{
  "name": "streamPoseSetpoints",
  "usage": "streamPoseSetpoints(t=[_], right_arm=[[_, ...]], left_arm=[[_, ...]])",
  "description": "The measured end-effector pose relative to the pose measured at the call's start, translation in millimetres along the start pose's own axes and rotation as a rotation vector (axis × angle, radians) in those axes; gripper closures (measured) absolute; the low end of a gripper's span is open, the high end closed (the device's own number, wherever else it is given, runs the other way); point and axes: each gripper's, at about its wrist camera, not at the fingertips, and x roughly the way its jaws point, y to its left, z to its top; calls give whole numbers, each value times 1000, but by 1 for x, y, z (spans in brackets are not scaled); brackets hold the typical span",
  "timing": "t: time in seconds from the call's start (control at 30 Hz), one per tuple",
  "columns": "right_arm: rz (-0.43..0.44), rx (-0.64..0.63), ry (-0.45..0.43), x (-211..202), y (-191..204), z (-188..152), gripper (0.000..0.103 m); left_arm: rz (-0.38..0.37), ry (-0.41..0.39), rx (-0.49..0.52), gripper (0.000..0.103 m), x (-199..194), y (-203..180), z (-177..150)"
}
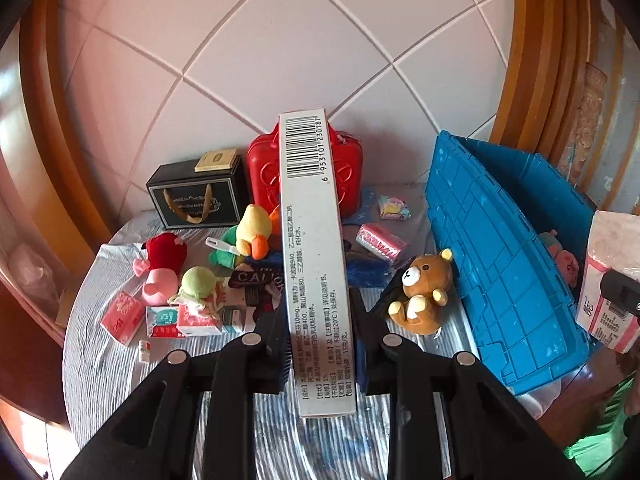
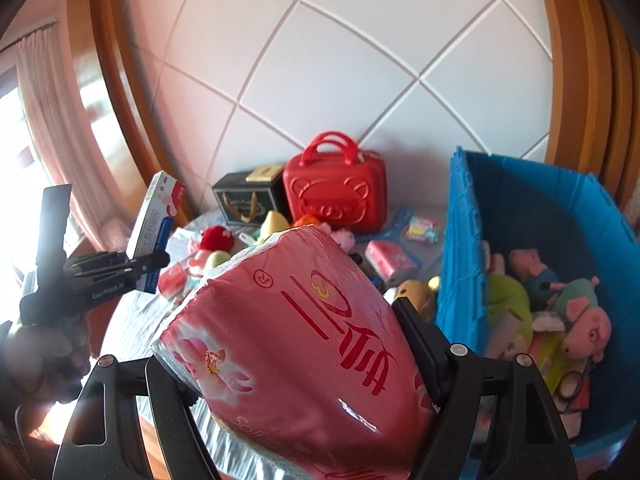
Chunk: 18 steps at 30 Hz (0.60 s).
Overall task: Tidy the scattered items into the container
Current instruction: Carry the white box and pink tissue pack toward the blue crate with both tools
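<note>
Right wrist view: blue bin fills the right side, open top, already part full of soft toys. It stands on the round table, near wall just right of the right gripper. That gripper is clamped on a big pink tissue pack, jaws spread wide around it, pack bulging out the front. The bin opening lies right and a bit far of the pack, so the right hand is the nearer one; the drop likely calls for a short swing right over the near wall.

Left wrist view: left gripper is closed on a long white box, held by its narrow faces, long axis pointing straight out along the fingers toward the far wall, barcode end far. From here the bin sits well to the right, with the brown bear leaning against its outer wall in between. The left hand has farther to travel, and the box will probably need to tip end-down to clear the rim.

Still scattered on the table: red case and black gift box at the far edge, duck toy, small tissue packs on the left. Whether the pink pack clears the toys inside is hard to judge, fisheye bends it.
</note>
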Motion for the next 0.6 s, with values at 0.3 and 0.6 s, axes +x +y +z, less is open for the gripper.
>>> streamPoseSetpoints(t=[0.3, 0.6], right_arm=[[-51, 57, -86, -41, -53, 10, 24], [-154, 114, -147, -83, -113, 6, 24]], left_arm=[[-48, -57, 90, 80, -10, -73, 38], [-120, -89, 180, 80, -5, -155, 65]])
